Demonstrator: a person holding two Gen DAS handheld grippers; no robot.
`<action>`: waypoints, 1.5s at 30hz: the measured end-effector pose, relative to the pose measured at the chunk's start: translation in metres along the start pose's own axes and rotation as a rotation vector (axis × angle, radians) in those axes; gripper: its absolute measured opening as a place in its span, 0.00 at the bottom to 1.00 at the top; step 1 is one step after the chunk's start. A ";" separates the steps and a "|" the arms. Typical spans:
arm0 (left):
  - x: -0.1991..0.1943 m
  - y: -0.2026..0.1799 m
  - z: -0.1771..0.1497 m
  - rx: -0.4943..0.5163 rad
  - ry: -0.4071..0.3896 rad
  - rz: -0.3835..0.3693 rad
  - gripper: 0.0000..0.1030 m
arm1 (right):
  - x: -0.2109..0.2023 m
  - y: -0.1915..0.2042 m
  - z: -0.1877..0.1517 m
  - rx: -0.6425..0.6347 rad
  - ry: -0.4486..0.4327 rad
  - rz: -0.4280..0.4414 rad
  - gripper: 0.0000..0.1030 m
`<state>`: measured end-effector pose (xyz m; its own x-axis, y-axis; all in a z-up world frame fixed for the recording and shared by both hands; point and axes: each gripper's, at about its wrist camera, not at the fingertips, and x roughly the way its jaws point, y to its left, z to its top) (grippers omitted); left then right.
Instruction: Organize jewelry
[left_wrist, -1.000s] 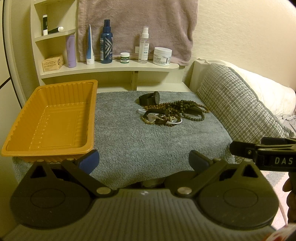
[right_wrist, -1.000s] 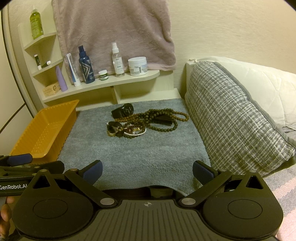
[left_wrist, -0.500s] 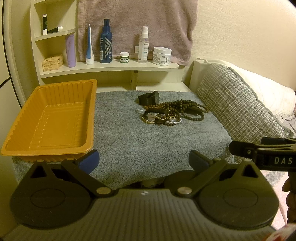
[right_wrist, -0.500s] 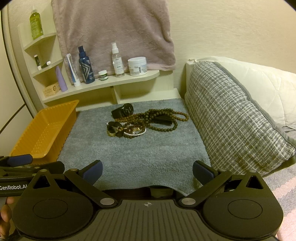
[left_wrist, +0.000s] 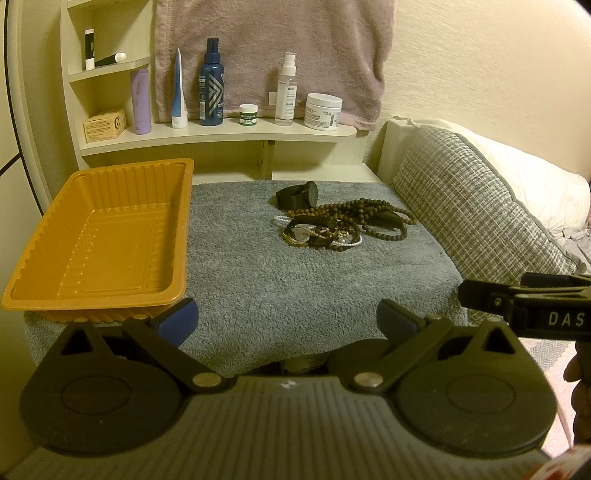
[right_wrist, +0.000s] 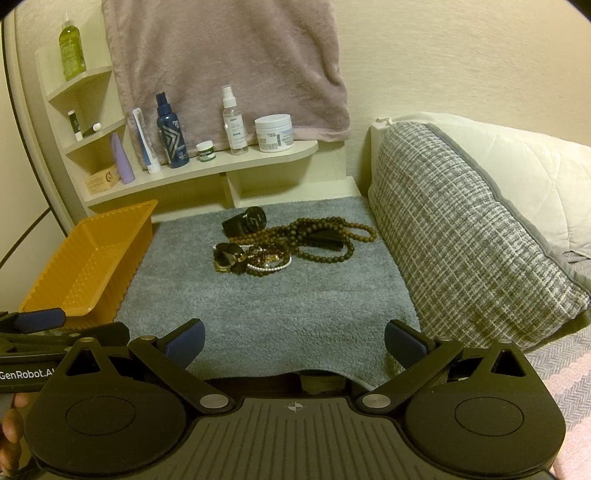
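A pile of jewelry (left_wrist: 343, 223) lies on a grey towel (left_wrist: 280, 280): a black watch (left_wrist: 299, 195), brown bead necklaces (left_wrist: 373, 218), a gold-rimmed watch (left_wrist: 297, 234) and pearl strands. It also shows in the right wrist view (right_wrist: 291, 245). An empty orange tray (left_wrist: 99, 243) sits at the towel's left; it also shows in the right wrist view (right_wrist: 88, 266). My left gripper (left_wrist: 286, 319) is open and empty at the towel's near edge. My right gripper (right_wrist: 293, 339) is open and empty, also at the near edge, to the right of the left one.
A shelf (left_wrist: 221, 136) behind holds bottles, tubes and jars (left_wrist: 323, 110). A pink towel (left_wrist: 273, 55) hangs on the wall. A checked grey pillow (right_wrist: 461, 236) borders the towel on the right.
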<state>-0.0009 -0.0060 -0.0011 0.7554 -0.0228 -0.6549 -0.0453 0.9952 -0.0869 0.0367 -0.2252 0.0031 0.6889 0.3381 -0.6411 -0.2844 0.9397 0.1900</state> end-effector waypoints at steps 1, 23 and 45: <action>0.000 0.000 0.000 0.000 0.000 0.000 0.99 | 0.000 0.000 0.000 0.000 0.000 0.001 1.00; -0.007 0.012 0.006 -0.076 -0.034 -0.019 0.96 | -0.003 -0.001 0.001 0.016 -0.019 0.001 1.00; -0.048 0.196 -0.020 -0.528 -0.330 0.217 0.69 | 0.037 0.041 0.026 -0.008 -0.063 0.150 0.99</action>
<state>-0.0595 0.1882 -0.0018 0.8501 0.2871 -0.4414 -0.4701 0.7915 -0.3906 0.0681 -0.1726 0.0066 0.6783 0.4776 -0.5584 -0.3923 0.8780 0.2743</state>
